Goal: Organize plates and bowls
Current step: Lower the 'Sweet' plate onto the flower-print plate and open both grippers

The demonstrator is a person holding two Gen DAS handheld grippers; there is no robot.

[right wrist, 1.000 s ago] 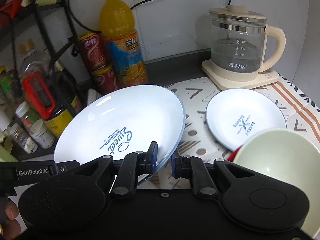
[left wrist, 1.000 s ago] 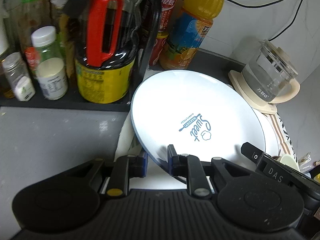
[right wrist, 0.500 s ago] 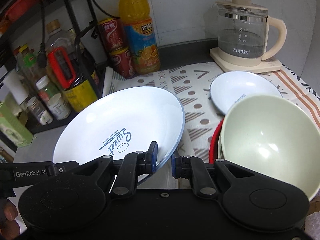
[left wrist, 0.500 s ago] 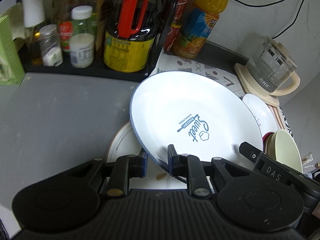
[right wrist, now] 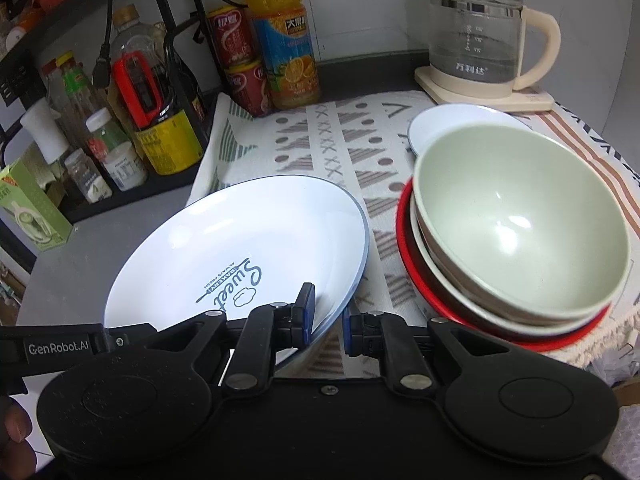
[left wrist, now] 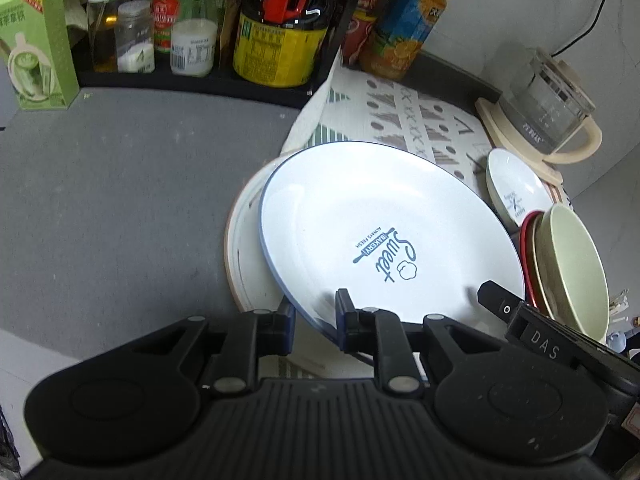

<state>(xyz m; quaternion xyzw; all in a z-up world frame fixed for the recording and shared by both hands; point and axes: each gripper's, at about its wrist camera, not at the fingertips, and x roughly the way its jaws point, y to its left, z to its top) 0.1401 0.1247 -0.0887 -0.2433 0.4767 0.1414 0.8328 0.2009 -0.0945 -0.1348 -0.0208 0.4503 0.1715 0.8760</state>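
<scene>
- The tabletop (left wrist: 120, 208) is grey and bare on the left; the patterned cloth (right wrist: 320, 152) covers its right and far part.
- You carry the large white plate (left wrist: 384, 224) with both tools, clear of the surface and tilted, its printed face up. It hangs over a beige-rimmed plate (left wrist: 244, 256) that lies flat at the cloth's left edge.
- The step in hand looks like stacking: the large plate goes onto the beige-rimmed one. The next move calls for levelling it, centring it over the lower rim and lowering both sides together before you let go.
- The stacked bowls (right wrist: 520, 232), pale green inside on a red one, sit close on the right; keep the plate's right edge off them.
- The small white plate (right wrist: 444, 124) lies beyond the bowls, just in front of the glass kettle (right wrist: 476, 44) at far right.
- Bottles and jars on the black rack (left wrist: 200, 80) crowd the far left; they are well apart from your drop spot.
- The left gripper (left wrist: 314, 316) has its fingers clamped on the plate's near rim.
- The right gripper (right wrist: 328, 316) has its fingers clamped on the rim's near right side.
</scene>
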